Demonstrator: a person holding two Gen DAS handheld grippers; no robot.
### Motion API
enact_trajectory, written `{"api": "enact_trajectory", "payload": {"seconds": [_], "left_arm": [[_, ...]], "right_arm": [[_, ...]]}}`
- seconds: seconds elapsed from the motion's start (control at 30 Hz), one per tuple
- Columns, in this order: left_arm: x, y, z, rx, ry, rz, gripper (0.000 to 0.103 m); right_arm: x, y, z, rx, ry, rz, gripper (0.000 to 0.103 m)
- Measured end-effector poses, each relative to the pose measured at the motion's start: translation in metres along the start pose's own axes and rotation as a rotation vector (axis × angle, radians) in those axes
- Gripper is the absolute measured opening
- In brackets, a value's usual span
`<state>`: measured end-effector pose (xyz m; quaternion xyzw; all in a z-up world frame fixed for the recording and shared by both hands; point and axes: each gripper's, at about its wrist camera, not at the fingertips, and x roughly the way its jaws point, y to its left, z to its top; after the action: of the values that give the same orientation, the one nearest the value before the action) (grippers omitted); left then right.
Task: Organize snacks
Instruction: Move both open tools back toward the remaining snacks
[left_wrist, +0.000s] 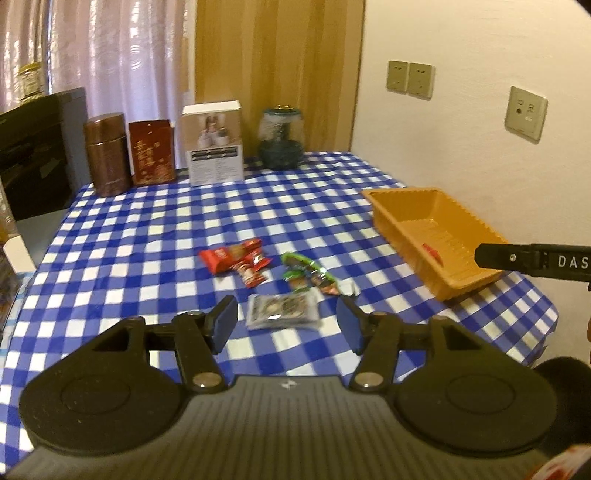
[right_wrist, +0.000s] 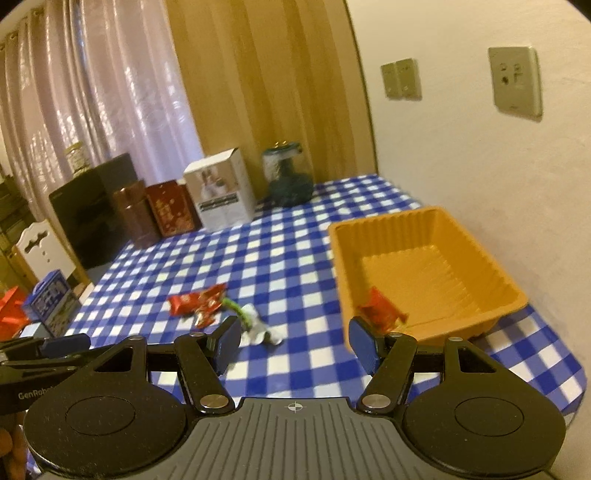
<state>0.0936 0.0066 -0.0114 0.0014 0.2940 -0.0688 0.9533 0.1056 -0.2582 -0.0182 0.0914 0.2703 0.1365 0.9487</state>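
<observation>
Your left gripper (left_wrist: 286, 325) has its jaws spread with nothing between the blue pads; bare checked tablecloth (left_wrist: 129, 236) shows under the gap. Just beyond the gap lies a clear packet (left_wrist: 282, 312), flat on the cloth. A little farther out and slightly toward the right pad sit the green wrappers (left_wrist: 308, 275), and out toward the left pad the red wrappers (left_wrist: 236, 260), the two clusters close together but apart. Far beyond the left pad a row of tins and a white box (left_wrist: 213, 142) lines the back edge of the table, with a wide stretch of open cloth between them and the snacks.

Your right gripper (right_wrist: 293, 341) also has its jaws spread and holds nothing. Just past its right pad is the near corner of the orange tray (right_wrist: 461, 236), which stands by the wall. One red packet (right_wrist: 380, 306) lies inside the tray at that near corner. Beyond the left pad you see a green wrapper (right_wrist: 236, 308) and more red wrappers (right_wrist: 197, 301) on the cloth. In that view the table edge curves down just right of the tray, so there is little room on that side. The left gripper's fingers (right_wrist: 62, 341) show at the left edge of the view, well out from your left pad.
</observation>
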Motion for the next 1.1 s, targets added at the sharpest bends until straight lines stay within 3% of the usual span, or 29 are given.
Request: {"api": "enact_trajectory", "payload": {"seconds": [0.17,0.37,0.43,0.77,1.1], "left_arm": [[-0.001,0.01,-0.007,0.006,0.013,0.013,0.057],[0.012,0.01,-0.011,0.092,0.037,-0.008,0.06],[0.021,0.009,-0.011,0.137,0.054,-0.03,0.066],[0.093,0.004,-0.017,0.434,0.105,-0.13,0.066],[0.164,0.012,-0.018,0.622,0.166,-0.23,0.066]], "right_arm": [[0.007,0.011,-0.007,-0.016,0.022,0.015,0.065],[0.018,0.018,-0.013,-0.037,0.05,0.027,0.065],[0.025,0.019,-0.014,-0.045,0.063,0.028,0.065],[0.083,0.019,-0.025,-0.065,0.149,0.061,0.065],[0.138,0.014,-0.028,-0.052,0.208,0.063,0.065]]}}
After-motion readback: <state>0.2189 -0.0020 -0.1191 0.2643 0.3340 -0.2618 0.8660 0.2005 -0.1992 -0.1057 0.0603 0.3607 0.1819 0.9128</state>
